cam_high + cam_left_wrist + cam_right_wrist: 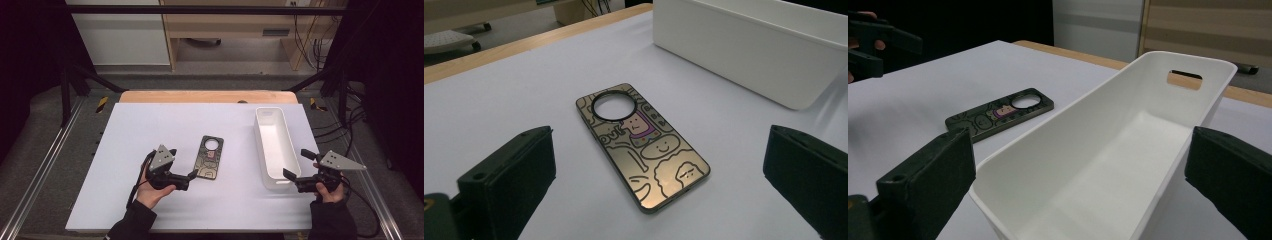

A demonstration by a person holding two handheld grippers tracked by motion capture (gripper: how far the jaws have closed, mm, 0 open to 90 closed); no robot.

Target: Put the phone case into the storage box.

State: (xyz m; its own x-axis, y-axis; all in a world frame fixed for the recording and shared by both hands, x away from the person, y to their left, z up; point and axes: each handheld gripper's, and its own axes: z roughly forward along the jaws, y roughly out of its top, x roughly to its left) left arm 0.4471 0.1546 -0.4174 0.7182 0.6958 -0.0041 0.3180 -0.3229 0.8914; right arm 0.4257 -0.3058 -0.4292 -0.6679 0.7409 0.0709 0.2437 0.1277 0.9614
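Note:
A dark phone case (pixel 209 157) with cartoon doodles and a round camera hole lies flat in the middle of the white table top (pixel 145 125). My left gripper (pixel 183 163) sits just left of its near end, open, jaws pointing toward it. In the left gripper view the phone case (pixel 644 150) lies between and beyond the spread jaws of my left gripper (pixel 661 170), untouched. An empty long white bin (pixel 258 131) stands at the right. My right gripper (pixel 298 164) is open at its near end. In the right gripper view, my right gripper (pixel 1083 170) has its jaws astride the bin's near rim (pixel 1058 120).
A wooden strip (pixel 200 96) edges the table's far side, with metal rails along both sides. The right gripper view also shows the phone case (pixel 998 114) left of the bin and the left gripper (pixel 873 42) far off. The bin's wall (pixel 749 55) rises beyond the case.

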